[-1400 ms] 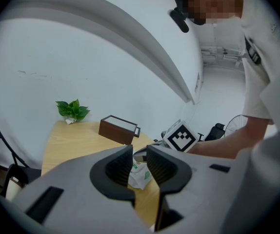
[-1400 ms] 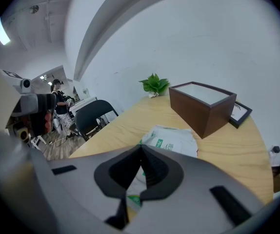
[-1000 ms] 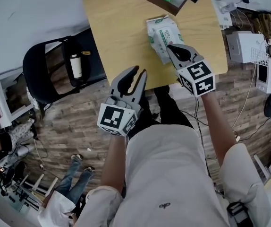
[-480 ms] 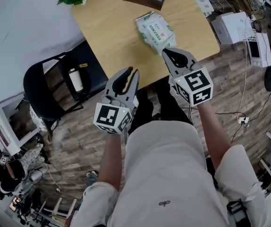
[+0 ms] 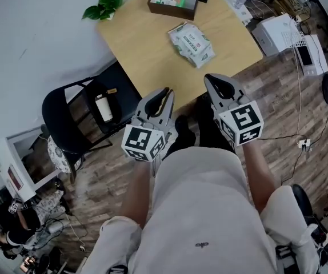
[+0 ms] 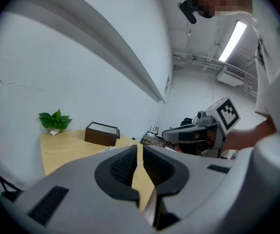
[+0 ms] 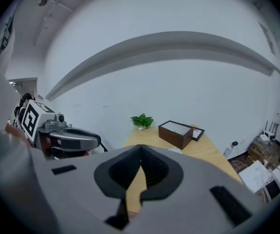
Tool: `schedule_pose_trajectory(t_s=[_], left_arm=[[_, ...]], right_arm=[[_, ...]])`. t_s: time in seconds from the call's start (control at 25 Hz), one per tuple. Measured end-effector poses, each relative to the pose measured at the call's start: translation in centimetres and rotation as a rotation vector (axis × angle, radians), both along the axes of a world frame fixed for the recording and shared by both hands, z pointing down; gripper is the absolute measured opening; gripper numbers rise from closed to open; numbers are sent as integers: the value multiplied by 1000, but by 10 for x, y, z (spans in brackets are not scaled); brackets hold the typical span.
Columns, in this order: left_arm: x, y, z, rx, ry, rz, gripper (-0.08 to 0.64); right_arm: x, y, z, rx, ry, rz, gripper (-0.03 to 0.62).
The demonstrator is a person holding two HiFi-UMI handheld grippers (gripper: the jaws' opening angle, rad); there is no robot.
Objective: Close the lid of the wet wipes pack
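The wet wipes pack point(image 5: 191, 43) lies on the wooden worktop point(image 5: 147, 44), towards its far half, just this side of the brown box point(image 5: 174, 0). Its long axis runs on a slant, from far-left to near-right as I look down, and its near end points roughly at my right tool point(image 5: 212, 80).

Both tools hang off the near edge of the worktop, in front of my body and well apart from the pack. The right tool is the nearer one: the pack lies ahead of it and a little to its left. From my left tool point(image 5: 165, 92) the pack lies ahead and off to the right, further away.

Each tool has its jaws together with nothing between them; only bare worktop shows past the pads.

The lid is too small here for me to tell whether it sits flat. If it needs pressing, I judge the right tool should go forward and slightly left, coming down on the pack's top face.
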State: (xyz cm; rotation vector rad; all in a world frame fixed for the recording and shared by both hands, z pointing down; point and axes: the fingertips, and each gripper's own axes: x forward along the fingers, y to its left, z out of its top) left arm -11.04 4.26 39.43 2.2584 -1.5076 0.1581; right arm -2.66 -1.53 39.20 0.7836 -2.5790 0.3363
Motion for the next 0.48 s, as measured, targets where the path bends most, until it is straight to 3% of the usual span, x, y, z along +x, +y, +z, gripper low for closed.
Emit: schedule_pose_trajectory(t_s=[0.48], left_arm=[[15,27,-43,82,-41,50,18]], right_arm=[[13,50,-38,4,-116,43,0]])
